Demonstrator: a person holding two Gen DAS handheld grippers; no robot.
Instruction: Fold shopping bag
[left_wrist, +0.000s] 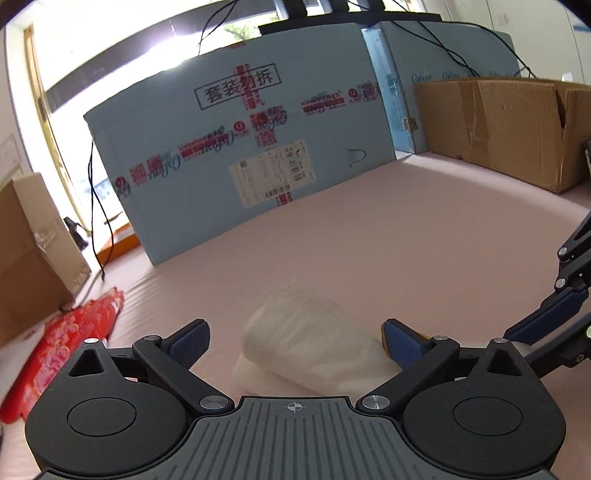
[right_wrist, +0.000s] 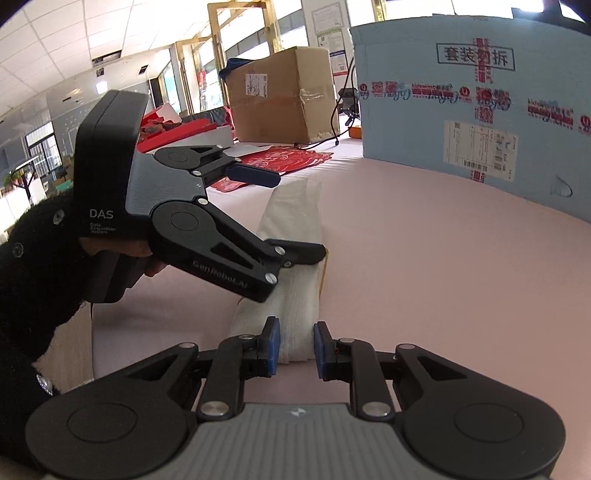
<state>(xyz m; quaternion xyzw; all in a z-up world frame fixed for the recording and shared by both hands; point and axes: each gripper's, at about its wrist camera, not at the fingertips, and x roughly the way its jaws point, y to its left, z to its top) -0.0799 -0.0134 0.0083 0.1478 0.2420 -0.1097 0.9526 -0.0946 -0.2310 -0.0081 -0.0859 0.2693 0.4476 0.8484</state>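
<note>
The shopping bag (right_wrist: 295, 299) is white and folded into a long narrow strip on the pink table cover (right_wrist: 443, 277). My right gripper (right_wrist: 296, 347) is shut on the strip's near end, with the blue pads pressing both sides. My left gripper (right_wrist: 284, 214), held by a hand in a black sleeve, stands wide open across the strip's middle, and its lower finger (right_wrist: 303, 253) rests at the bag's edge. In the left wrist view the folded bag (left_wrist: 306, 332) lies between the wide-open fingers of the left gripper (left_wrist: 297, 345), and the right gripper (left_wrist: 532, 332) shows at the right edge.
A large blue printed box (left_wrist: 240, 147) stands upright at the back of the table, with a brown carton (left_wrist: 509, 125) to its right. Red patterned paper (left_wrist: 70, 332) lies at the left. Another brown carton (right_wrist: 280, 96) and black cables (left_wrist: 98, 221) sit beyond.
</note>
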